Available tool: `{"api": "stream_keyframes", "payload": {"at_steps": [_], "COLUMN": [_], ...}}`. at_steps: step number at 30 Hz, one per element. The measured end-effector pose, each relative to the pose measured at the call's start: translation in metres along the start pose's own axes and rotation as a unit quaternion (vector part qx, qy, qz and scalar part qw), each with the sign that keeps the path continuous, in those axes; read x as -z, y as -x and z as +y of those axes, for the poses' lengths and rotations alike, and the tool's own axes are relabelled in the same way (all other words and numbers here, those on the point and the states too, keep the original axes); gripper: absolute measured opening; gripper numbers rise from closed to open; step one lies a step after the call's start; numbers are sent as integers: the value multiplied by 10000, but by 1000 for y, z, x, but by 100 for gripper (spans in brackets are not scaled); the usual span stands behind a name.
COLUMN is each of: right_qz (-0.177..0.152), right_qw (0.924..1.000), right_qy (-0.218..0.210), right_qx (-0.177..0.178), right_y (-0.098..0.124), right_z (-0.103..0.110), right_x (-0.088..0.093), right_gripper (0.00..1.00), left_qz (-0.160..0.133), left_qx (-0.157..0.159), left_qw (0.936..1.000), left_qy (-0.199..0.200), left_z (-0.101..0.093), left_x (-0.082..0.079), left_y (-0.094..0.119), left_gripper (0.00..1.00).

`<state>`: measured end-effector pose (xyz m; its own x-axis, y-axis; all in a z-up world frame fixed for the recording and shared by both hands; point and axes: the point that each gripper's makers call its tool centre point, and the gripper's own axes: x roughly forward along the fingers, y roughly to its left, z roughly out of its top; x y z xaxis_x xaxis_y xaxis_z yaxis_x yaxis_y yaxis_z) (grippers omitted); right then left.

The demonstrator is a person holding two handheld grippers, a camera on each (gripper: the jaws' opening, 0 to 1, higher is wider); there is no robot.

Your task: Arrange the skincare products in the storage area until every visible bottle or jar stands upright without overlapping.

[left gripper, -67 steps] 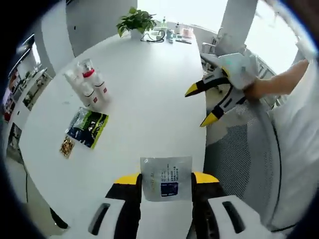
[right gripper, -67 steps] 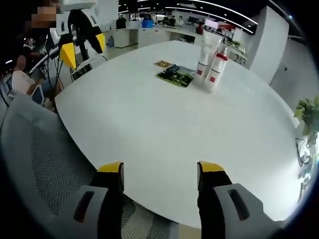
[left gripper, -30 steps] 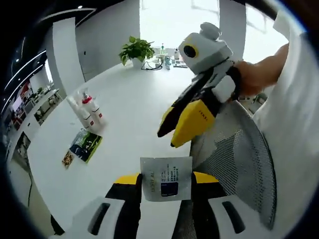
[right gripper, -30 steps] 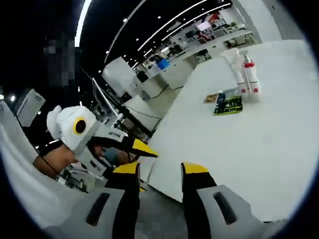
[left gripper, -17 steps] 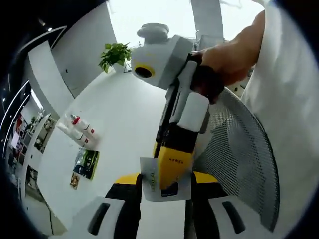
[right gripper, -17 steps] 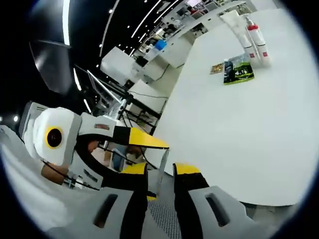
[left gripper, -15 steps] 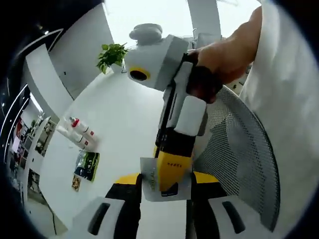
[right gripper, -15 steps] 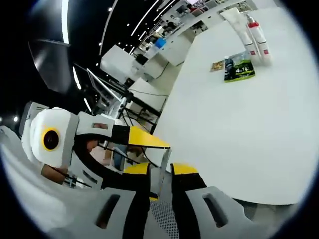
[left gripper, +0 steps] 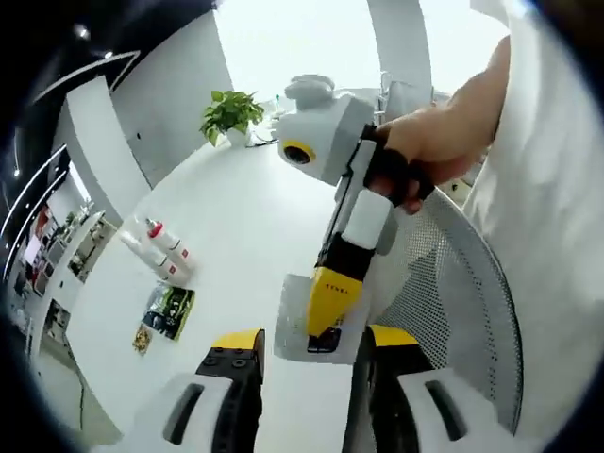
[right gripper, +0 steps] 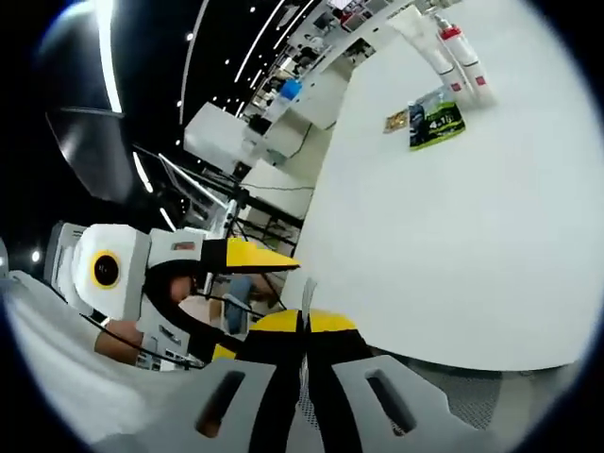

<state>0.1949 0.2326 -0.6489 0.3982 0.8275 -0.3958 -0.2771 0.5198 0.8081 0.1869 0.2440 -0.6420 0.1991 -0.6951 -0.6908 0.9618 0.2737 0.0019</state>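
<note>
Left gripper view: right gripper (left gripper: pixel 326 321) clamped on white sachet (left gripper: pixel 316 330), just above left gripper (left gripper: pixel 302 354); white table (left gripper: pixel 255 217) beyond.

Left tool: jaws apart now, either side of the sachet, not touching it as far as visible.

Right tool: jaws pressed together on the sachet's thin edge (right gripper: pixel 307 307) in the right gripper view; left gripper (right gripper: pixel 260 260) just beside, yellow jaw tips spread.

Task things: white bottles with red caps (left gripper: pixel 162 250) standing close together far across the table from the sachet; dark green packet (left gripper: pixel 170 310) lying flat just beside them, with a small brown packet (left gripper: pixel 142 338) next to it. Same group (right gripper: pixel 451 52) at the far edge of the table in the right gripper view, too small to tell whether every bottle stands upright.

Other: potted plant (left gripper: pixel 231 111) at the far end of the table, well apart from the bottles; mesh chair (left gripper: pixel 444 302) close beside the sachet.

Step in hand: handover of the sachet from left tool to right, probably just completed.

Change from half a second ago: left jaws then shut on the sachet, now released; right jaws then a little apart around it, now closed tight.

Next move calls for: carrying the sachet over the table toward the bottles and setting it near them without overlapping the green packet.
</note>
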Motion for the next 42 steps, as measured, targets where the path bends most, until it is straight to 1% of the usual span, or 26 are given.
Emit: {"api": "stream_keyframes", "payload": {"at_steps": [2, 4, 5, 6, 8, 9, 10, 11, 12, 13, 14, 15, 17, 18, 19, 20, 22, 23, 24, 25, 26, 30, 33, 35, 39, 42], "right_qz": [-169, -432, -608, -739, -969, -1052, -1111, -1198, -1224, -1263, -1269, -1266, -1293, -1290, -1316, -1312, -1289, -1283, -1282, -1294, -1301, -1330, -1260, -1238, -1197, -1317], "right_qw": [9997, 9982, 9961, 9943, 9892, 9871, 9853, 9822, 9805, 9766, 9738, 9730, 9708, 9696, 9697, 9700, 9701, 9708, 9710, 9711, 9716, 9793, 9824, 9851, 9869, 9861], "right_qy": [-125, -278, -377, -457, -644, -693, -739, -800, -834, -923, -997, -995, -995, -1019, -1017, -1007, -986, -955, -944, -886, -838, -326, -31, 239, 472, 337], "right_qx": [-123, -323, -517, -625, -890, -989, -1065, -1207, -1292, -1477, -1599, -1651, -1759, -1812, -1790, -1782, -1805, -1787, -1785, -1799, -1789, -1488, -1378, -1172, -971, -957], "right_y": [3, 8, 11, 14, 19, 21, 22, 25, 26, 27, 28, 27, 28, 28, 27, 27, 26, 26, 26, 24, 24, 21, 20, 19, 19, 19], "right_z": [2, 7, 12, 15, 21, 23, 24, 28, 30, 35, 38, 41, 45, 47, 47, 47, 46, 46, 47, 48, 49, 45, 46, 42, 41, 38], "right_x": [-6, -15, -22, -26, -34, -37, -39, -42, -42, -44, -44, -43, -43, -43, -43, -43, -42, -41, -41, -41, -41, -39, -36, -36, -38, -42], "right_gripper": [0, 0, 0, 0, 0, 0, 0, 0, 0, 0, 0, 0, 0, 0, 0, 0, 0, 0, 1, 1, 1, 5, 7, 7, 6, 6], "left_qz": [-125, -258, -386, -518, -859, -1052, -1194, -1353, -1413, -1614, -1702, -1843, -2030, -2035, -2041, -2066, -2133, -2185, -2273, -2215, -2255, -2218, -2169, -2144, -2118, -2141], "left_qx": [117, 274, 303, 349, 582, 729, 864, 1042, 1089, 1217, 1290, 1355, 1371, 1420, 1455, 1480, 1536, 1587, 1627, 1695, 1760, 1798, 1785, 1807, 1785, 1763], "left_qw": [9984, 9921, 9869, 9832, 9664, 9536, 9442, 9297, 9256, 9132, 9048, 8940, 8782, 8741, 8744, 8699, 8660, 8579, 8460, 8338, 8281, 8252, 8255, 8243, 8253, 8253], "left_qy": [545, 1200, 1540, 1716, 2352, 2723, 2944, 3264, 3339, 3539, 3684, 3852, 4108, 4175, 4153, 4227, 4253, 4372, 4540, 4764, 4821, 4873, 4896, 4918, 4920, 4919], "left_z": [1, 2, 4, 4, 2, 1, -1, -2, -3, -4, -5, -4, -2, -3, -4, -5, -6, -5, -3, -5, -4, -3, -2, -3, -2, 0], "left_x": [1, 2, 0, -3, -12, -17, -20, -25, -27, -32, -34, -37, -39, -39, -38, -38, -37, -38, -39, -38, -37, -35, -33, -33, -33, -33], "left_y": [2, 4, 6, 7, 10, 11, 12, 13, 13, 15, 16, 17, 17, 17, 18, 18, 21, 22, 24, 24, 24, 24, 23, 23, 21, 21], "left_gripper": [48, 48, 48, 48, 46, 46, 44, 41, 37, 33, 26, 23, 21, 19, 16, 15, 11, 7, 2, 2, 1, 1, 1, 1, 1, 1]}}
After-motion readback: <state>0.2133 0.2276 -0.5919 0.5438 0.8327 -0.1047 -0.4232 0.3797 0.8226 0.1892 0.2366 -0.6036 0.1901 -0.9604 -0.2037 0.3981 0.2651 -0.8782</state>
